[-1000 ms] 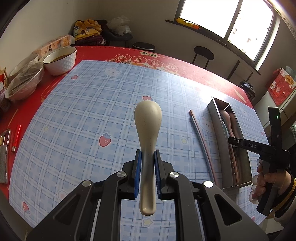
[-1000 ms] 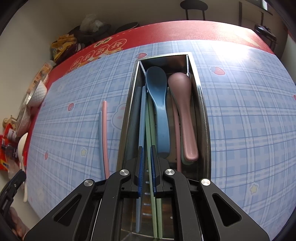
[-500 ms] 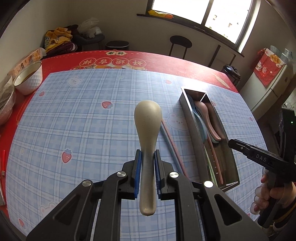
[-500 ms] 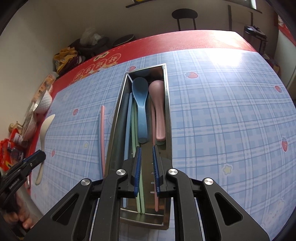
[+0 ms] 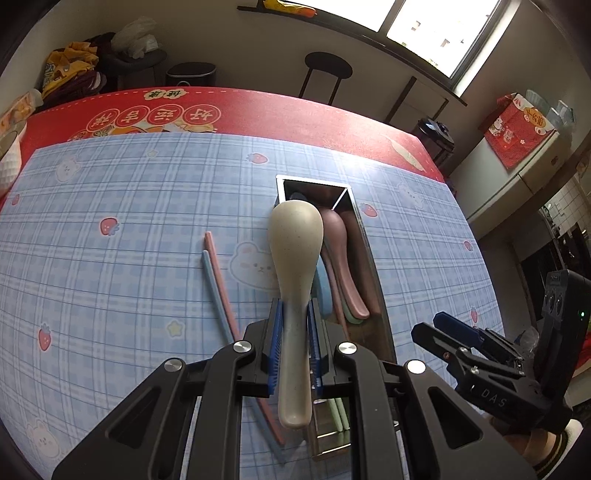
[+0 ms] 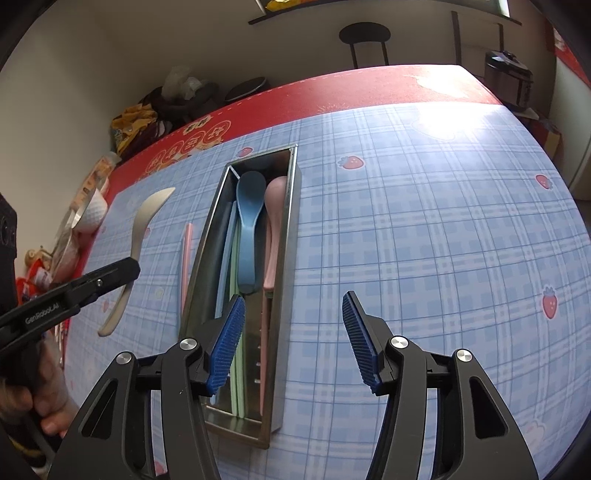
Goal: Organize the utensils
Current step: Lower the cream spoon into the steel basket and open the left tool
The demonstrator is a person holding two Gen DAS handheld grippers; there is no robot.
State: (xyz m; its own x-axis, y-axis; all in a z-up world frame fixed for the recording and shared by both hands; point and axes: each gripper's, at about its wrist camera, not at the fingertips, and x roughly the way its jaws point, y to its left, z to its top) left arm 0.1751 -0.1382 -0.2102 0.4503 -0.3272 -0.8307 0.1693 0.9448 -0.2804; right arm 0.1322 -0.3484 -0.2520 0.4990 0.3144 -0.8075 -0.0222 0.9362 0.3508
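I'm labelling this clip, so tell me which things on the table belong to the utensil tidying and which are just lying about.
Job:
- beige spoon, clamped in left hand-held gripper
- metal tray holding blue spoon, pink spoon
- loose chopsticks
- right hand-held gripper, jaws just opened, empty

Lying about:
- white bowl
- snack packets

Daylight pours through a window (image 5: 439,33) far beyond the jaws, blown out white. It throws a glare patch on the tablecloth (image 6: 443,122) ahead of the right jaws. Both pictures are sharp, strongly bowed, with dark vignetted corners.
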